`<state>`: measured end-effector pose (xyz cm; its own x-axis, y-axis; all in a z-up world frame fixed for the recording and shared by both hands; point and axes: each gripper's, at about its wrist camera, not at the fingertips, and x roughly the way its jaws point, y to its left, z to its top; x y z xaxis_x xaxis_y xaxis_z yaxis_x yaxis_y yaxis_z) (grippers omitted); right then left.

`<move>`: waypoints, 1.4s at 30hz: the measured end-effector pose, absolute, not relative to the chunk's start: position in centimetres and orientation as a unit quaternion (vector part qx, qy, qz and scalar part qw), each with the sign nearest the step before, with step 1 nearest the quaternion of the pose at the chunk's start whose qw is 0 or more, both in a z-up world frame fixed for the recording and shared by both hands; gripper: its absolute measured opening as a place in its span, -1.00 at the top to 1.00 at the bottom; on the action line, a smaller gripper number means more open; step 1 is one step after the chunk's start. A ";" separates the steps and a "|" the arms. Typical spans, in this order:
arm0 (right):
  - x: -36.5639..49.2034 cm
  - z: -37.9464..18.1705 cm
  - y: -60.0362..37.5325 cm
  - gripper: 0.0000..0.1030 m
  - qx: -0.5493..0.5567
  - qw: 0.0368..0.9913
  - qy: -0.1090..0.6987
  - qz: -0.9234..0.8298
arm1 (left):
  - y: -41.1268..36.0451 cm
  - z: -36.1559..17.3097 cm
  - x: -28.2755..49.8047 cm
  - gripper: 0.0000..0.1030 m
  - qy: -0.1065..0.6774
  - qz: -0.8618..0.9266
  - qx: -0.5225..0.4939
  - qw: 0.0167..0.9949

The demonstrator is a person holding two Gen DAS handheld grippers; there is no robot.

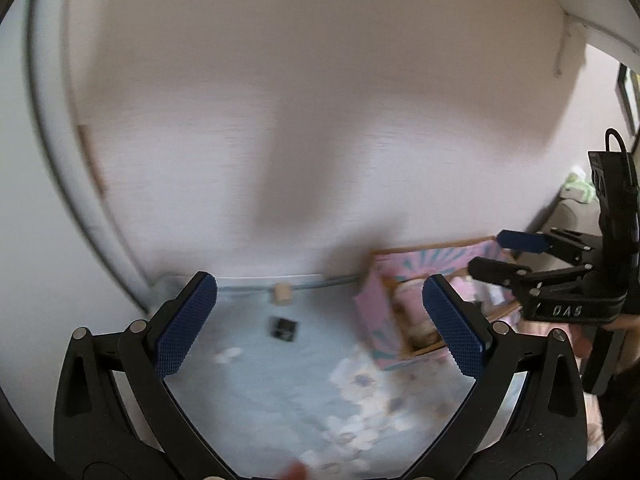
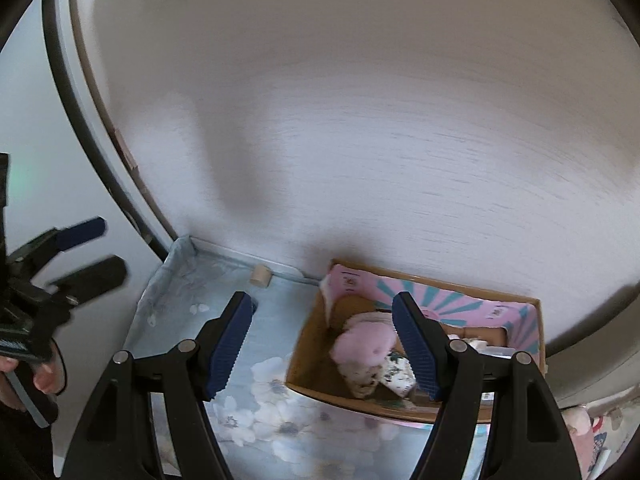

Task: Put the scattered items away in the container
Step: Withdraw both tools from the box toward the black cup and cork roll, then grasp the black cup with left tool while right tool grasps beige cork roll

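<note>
A cardboard box [image 2: 520,320] with pink and teal flaps stands on the floral sheet against the wall. It holds a pink plush [image 2: 362,346] and a patterned white item [image 2: 394,372]. The box [image 1: 372,312] also shows in the left wrist view. A small black object [image 1: 284,328] and a pale wooden cylinder [image 1: 282,294] lie on the sheet to its left; the cylinder [image 2: 260,276] sits by the wall. My left gripper [image 1: 320,324] hangs open and empty above the sheet. My right gripper [image 2: 322,344] is open and empty, raised in front of the box.
A light blue floral sheet [image 2: 280,412] covers the surface, which ends at a white wall [image 2: 360,140]. A white door frame [image 2: 100,120] rises at the left. A person's hand [image 2: 44,376] holds the left gripper [image 2: 94,254]. The right gripper [image 1: 508,256] hovers over the box.
</note>
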<state>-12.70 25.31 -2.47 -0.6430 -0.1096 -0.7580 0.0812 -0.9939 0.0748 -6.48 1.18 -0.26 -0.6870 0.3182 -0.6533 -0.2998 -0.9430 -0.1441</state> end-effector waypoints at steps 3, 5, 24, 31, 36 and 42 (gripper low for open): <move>-13.7 -2.8 23.5 -0.33 0.431 0.061 -0.008 -0.900 | -1.6 -1.4 -6.5 -0.99 -0.027 0.916 -0.367 0.160; -14.7 -3.4 22.0 -0.33 0.441 0.069 -0.001 -0.895 | -3.0 -2.6 -6.6 -0.99 -0.035 0.911 -0.378 0.159; -28.2 -19.5 13.7 -0.32 0.547 0.102 -0.053 -0.829 | 0.9 -22.2 -13.5 -0.73 0.042 0.869 -0.427 0.247; -31.2 -23.7 13.6 -0.11 0.564 0.073 -0.065 -0.820 | 2.2 -25.5 -15.4 -0.42 0.041 0.859 -0.442 0.256; -31.3 -24.4 13.2 -0.02 0.553 0.066 -0.048 -0.829 | 2.8 -26.0 -16.1 -0.21 0.036 0.857 -0.441 0.263; -31.1 -25.2 12.8 0.38 0.549 0.074 -0.063 -0.830 | 3.7 -27.0 -16.1 0.34 0.055 0.852 -0.447 0.268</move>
